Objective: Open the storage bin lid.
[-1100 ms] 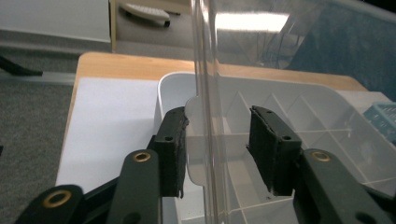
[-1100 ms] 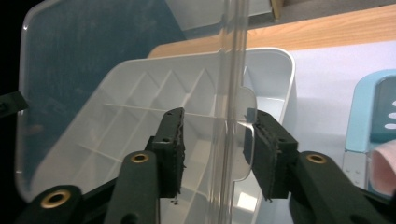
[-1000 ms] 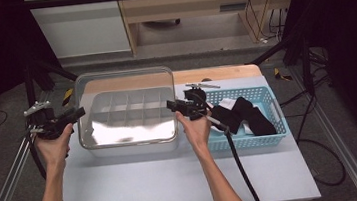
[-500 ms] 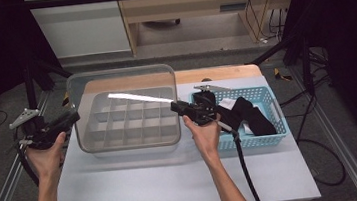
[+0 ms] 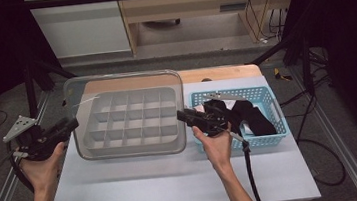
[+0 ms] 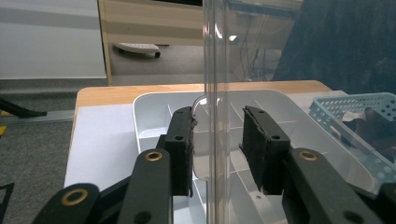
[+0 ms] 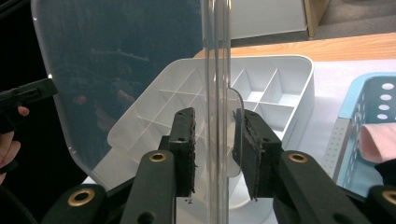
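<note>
A clear, glossy plastic lid (image 5: 122,83) with rounded corners is raised above the grey compartment tray (image 5: 131,123) of square cells on the pale table (image 5: 175,181). The left gripper (image 6: 218,140) and right gripper (image 7: 215,140) straddle the lid's opposite edges; their ribbed black jaws have just been closing, but gaps remain, with no firm clench visible. A perforated blue basket (image 5: 266,96) holding dark cloth stands beside the tray.
</note>
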Available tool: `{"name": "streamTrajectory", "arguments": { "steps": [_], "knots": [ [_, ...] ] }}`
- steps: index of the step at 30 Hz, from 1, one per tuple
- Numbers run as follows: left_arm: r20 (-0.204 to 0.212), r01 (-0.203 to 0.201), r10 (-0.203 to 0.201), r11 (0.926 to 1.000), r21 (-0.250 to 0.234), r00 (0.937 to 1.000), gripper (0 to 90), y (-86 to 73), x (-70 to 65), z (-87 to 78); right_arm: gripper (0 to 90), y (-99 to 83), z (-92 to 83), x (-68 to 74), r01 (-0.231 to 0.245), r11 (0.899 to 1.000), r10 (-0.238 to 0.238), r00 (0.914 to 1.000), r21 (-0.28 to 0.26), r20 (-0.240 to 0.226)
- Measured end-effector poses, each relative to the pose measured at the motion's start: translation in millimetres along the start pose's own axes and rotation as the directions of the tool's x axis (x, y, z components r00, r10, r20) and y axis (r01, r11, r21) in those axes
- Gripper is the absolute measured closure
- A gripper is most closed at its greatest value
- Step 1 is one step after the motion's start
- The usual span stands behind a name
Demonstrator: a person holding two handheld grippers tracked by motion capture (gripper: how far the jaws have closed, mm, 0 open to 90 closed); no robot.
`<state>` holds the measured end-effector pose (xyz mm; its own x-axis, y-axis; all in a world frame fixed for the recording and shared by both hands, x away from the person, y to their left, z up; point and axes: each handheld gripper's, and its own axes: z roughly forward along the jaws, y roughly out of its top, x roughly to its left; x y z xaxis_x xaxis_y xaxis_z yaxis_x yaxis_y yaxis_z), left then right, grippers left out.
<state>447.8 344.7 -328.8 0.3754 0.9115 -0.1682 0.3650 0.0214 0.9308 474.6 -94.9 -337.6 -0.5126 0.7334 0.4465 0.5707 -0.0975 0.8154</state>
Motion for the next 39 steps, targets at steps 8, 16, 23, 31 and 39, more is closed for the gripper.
{"name": "streamTrajectory", "arguments": {
  "steps": [8, 16, 23, 31, 39],
  "knots": [
    [-0.003, -0.01, 0.01, 0.9998, 0.017, 0.9999, 63.5, -6.8, -15.2, -9.3, 69.0, -2.5, -18.2, 5.8, 0.048, 0.999, -0.048, 0.9987, -0.009, 0.014],
    [0.009, -0.008, 0.008, 1.0, -0.001, 0.9999, 64.3, -15.8, -31.6, -24.8, 70.0, -13.3, -42.0, 8.1, 0.053, 0.999, -0.053, 0.9986, -0.011, -0.008],
    [0.009, -0.013, 0.013, 0.9998, 0.011, 0.9999, 64.6, -26.6, -41.6, -35.2, 70.3, -29.7, -52.2, 5.5, 0.032, 0.999, -0.032, 0.9991, 0.003, -0.026],
    [0.018, -0.006, 0.006, 0.9997, 0.024, 0.9998, 65.3, -44.9, -47.6, -51.4, 70.3, -50.9, -64.7, 10.2, 0.028, 0.999, -0.027, 0.9989, 0.025, -0.039],
    [0.018, 0.023, -0.024, 0.9983, 0.054, 0.9996, 65.3, -69.6, -43.2, -60.6, 71.0, -63.3, -66.2, 17.8, 0.046, 0.997, -0.044, 0.9982, 0.055, -0.041]
  ]
}}
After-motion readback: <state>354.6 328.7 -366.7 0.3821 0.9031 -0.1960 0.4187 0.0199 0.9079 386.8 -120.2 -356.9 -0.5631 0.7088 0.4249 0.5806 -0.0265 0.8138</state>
